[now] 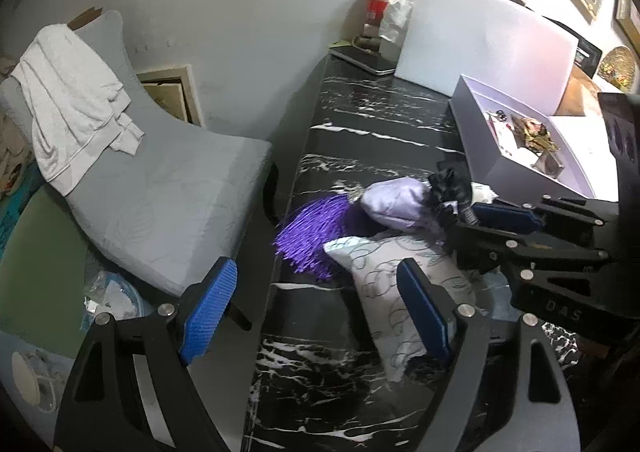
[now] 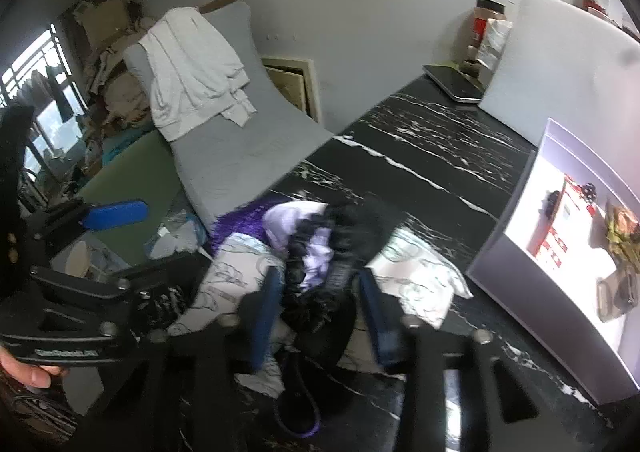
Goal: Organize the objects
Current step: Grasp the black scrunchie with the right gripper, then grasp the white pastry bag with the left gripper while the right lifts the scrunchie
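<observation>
On the black marble table (image 1: 360, 123) lies a heap of soft things. It holds a white pouch with a swirl pattern (image 1: 384, 284), a lilac satin pouch (image 1: 396, 203) with a purple tassel (image 1: 312, 236), and a black lace bundle (image 2: 320, 284). My right gripper (image 2: 320, 312) is shut on the black lace bundle, with a blue pad against each side. The same gripper reaches in from the right in the left wrist view (image 1: 504, 211). My left gripper (image 1: 316, 312) hangs open over the table's near left edge, its right finger just above the white pouch, holding nothing.
An open white box (image 1: 472, 139) with small items stands at the right, also seen in the right wrist view (image 2: 500, 252). A white board (image 1: 480, 47), a flat dark device (image 1: 364, 59) and a jar (image 1: 380, 7) stand against the wall. A grey chair (image 1: 168, 187) with a white garment (image 1: 72, 99) is left of the table.
</observation>
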Tool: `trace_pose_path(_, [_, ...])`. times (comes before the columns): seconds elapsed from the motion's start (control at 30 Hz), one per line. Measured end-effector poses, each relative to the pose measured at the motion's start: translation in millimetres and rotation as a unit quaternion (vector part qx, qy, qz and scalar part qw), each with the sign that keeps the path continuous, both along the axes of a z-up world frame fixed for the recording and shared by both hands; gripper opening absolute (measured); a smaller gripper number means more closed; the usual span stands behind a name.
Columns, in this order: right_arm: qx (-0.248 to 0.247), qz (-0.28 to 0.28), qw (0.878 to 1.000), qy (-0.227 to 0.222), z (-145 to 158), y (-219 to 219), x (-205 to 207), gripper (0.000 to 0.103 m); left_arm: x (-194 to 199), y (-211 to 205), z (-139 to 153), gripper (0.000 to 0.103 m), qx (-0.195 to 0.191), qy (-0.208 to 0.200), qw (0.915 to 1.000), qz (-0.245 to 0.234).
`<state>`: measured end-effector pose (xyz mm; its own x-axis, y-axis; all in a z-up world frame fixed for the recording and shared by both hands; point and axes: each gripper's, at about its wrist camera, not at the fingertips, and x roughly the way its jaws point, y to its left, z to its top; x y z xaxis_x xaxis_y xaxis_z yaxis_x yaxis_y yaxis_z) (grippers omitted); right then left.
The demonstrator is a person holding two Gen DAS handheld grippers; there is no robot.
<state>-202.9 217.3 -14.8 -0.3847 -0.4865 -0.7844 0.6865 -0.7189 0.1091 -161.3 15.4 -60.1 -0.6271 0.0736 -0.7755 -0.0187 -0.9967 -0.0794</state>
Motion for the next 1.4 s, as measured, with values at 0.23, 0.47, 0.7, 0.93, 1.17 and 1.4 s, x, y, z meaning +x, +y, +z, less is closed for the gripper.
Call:
trace_pose_path(0.23, [-0.007,0.000,1.000,0.003,6.0,15.3,7.0,0.022,-4.3,20.5,-1.5,0.081,0.010,-0.009,0.9996,-0.027])
trace_pose_path(0.47, [0.002,-0.002,1.000,0.006,6.9,38.5,20.4,0.021,-15.3,43.7,-13.9,0.085,0.017,-0.026,0.9982,-0.052])
trace_pose_path(0.7, [0.010,-0.009,1.000,-0.005,-0.6,62.0,30.2,0.021,-31.8,51.7,-29.8,0.085,0.028,-0.052,0.9972,-0.046])
trace_pose_path(0.93, [0.020,-0.006,1.000,-0.022,-11.1,75.8,40.3,0.021,-24.2,53.8,-40.4,0.066,0.050,-0.082,0.9940,-0.053])
trace_pose_path(1.17, [0.024,-0.002,0.999,-0.034,-19.3,86.3,55.6,0.021,4.9,58.3,-39.1,0.065,0.040,-0.088,0.9932,-0.064])
trace_pose_path(1.4, [0.024,0.004,0.999,-0.033,-18.9,93.4,73.7,0.021,43.6,66.3,-36.5,0.065,0.029,-0.093,0.9924,-0.074])
